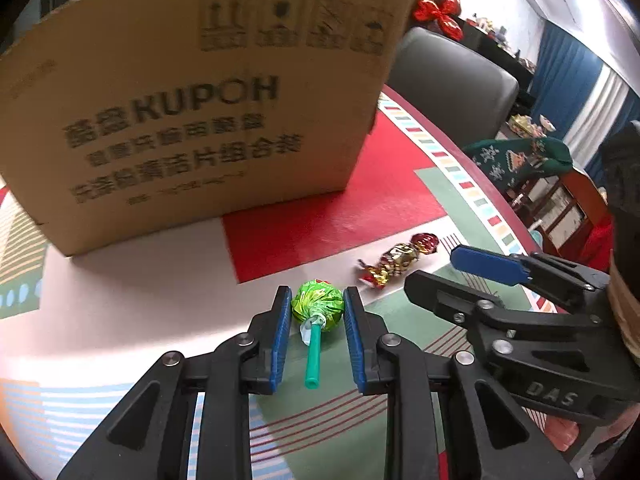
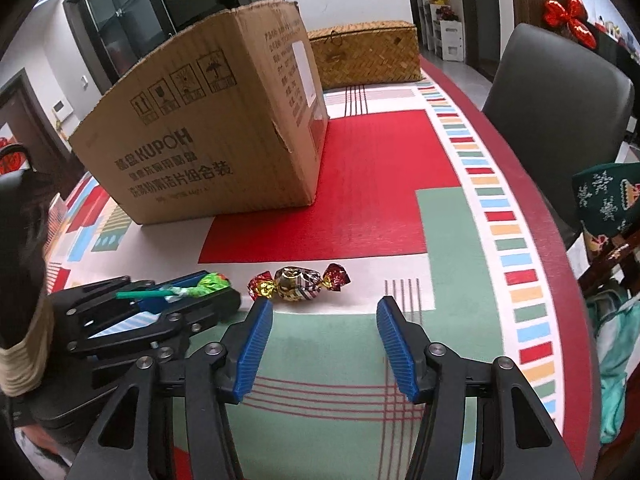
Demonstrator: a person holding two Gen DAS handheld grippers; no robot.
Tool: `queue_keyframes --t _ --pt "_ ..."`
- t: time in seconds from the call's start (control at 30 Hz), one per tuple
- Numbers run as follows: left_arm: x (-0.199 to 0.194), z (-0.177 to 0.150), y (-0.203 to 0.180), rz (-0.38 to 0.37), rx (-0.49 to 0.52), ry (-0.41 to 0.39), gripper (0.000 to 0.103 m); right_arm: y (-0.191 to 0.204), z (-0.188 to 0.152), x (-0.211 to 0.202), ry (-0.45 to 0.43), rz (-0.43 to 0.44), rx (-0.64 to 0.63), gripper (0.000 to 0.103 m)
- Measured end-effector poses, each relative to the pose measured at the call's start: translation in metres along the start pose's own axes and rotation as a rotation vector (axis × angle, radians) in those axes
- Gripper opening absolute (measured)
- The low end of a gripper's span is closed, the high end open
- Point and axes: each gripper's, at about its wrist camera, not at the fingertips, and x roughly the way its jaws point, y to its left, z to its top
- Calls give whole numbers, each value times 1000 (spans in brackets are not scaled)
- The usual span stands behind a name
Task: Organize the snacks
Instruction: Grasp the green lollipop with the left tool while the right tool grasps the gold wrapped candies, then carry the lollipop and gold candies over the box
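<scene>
A green-wrapped lollipop [image 1: 318,306] with a teal stick lies on the table between the blue pads of my left gripper [image 1: 317,300]. The pads stand just beside its head, one on each side, with thin gaps. A red and gold twist-wrapped candy [image 1: 398,261] lies to its right; it also shows in the right wrist view [image 2: 298,278]. My right gripper [image 2: 325,308] is open and empty, just short of that candy. The left gripper [image 2: 216,286] with the lollipop [image 2: 208,283] shows at the left of the right wrist view.
An open cardboard box [image 2: 208,132] marked KUPOH stands behind the sweets on the patterned tablecloth [image 2: 360,184]. A woven basket [image 2: 364,54] sits behind it. A dark chair [image 2: 556,108] stands at the table's right edge.
</scene>
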Motion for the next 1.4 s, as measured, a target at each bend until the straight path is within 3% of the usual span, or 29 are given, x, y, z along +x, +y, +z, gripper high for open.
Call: queue_keyframes --t 0.23,0.5,0.63,0.73,1.4 --pt "-13 -1 11 16 -26 -24 27 9 8 15 15 20 -5 55" --pt "-15 -2 20 51 -43 -22 27 24 15 26 28 7 -49 43" --pt "-20 -5 24 56 -57 -26 27 33 11 26 33 -16 -101 29" --pt "-25 -6 25 57 -67 -34 27 37 9 25 38 -11 -110 29" --pt "-123 4 17 96 -71 -229 27 73 26 -63 -140 1 -159 29"
